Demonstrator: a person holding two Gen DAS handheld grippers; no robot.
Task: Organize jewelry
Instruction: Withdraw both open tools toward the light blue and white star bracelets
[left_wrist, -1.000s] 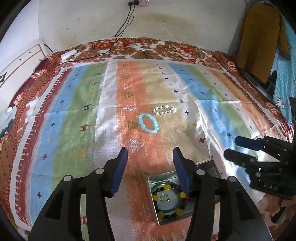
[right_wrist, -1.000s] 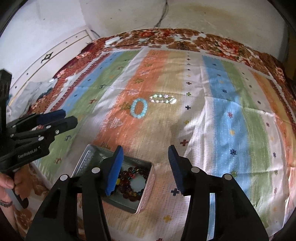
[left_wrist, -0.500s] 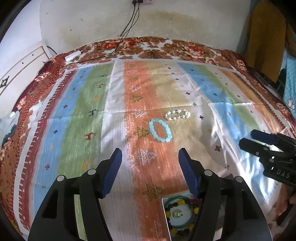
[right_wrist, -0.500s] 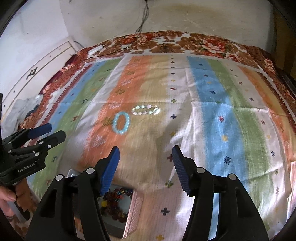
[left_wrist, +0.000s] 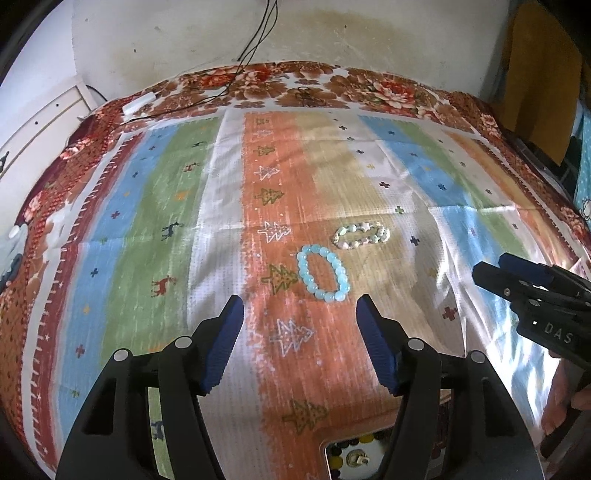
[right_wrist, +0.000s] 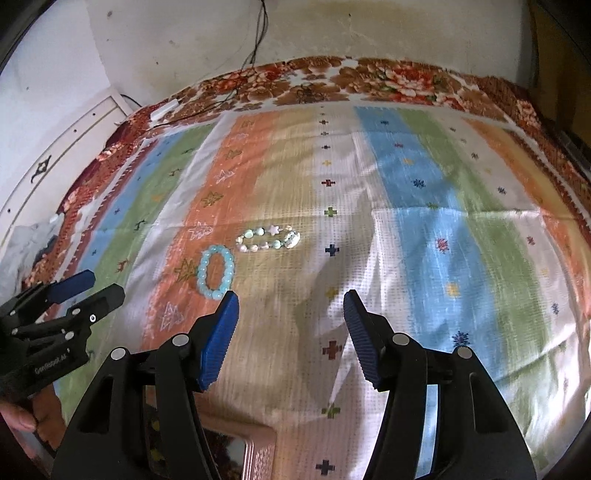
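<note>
Left gripper (left_wrist: 299, 306): jaws spread wide, nothing between the blue pads, hovering above the orange stripe on the near side of the bed.
Right gripper (right_wrist: 290, 302): also released and empty, held over the tan and white stripes, just right of the left one.
Blue bracelet (left_wrist: 323, 272): a ring of pale blue beads lying flat on the striped cloth (left_wrist: 147, 221), where the orange stripe meets the tan one, just beyond both sets of fingertips.
Pearl bracelet (left_wrist: 362, 236): whitish and pale green beads with a small star, stretched into a long oval, just beyond and to the right of the blue one, not touching it.
Tin box (left_wrist: 354, 458): at the near edge, mostly hidden under the left gripper; dark and yellow beads show inside it.
Floral bedspread (left_wrist: 303, 85): brown and red flowers, showing round the edges of the cloth.
Cables (left_wrist: 255, 44): black, running down the far wall onto the bedspread.
White plug block (left_wrist: 138, 104): far left on the bedspread.
</note>
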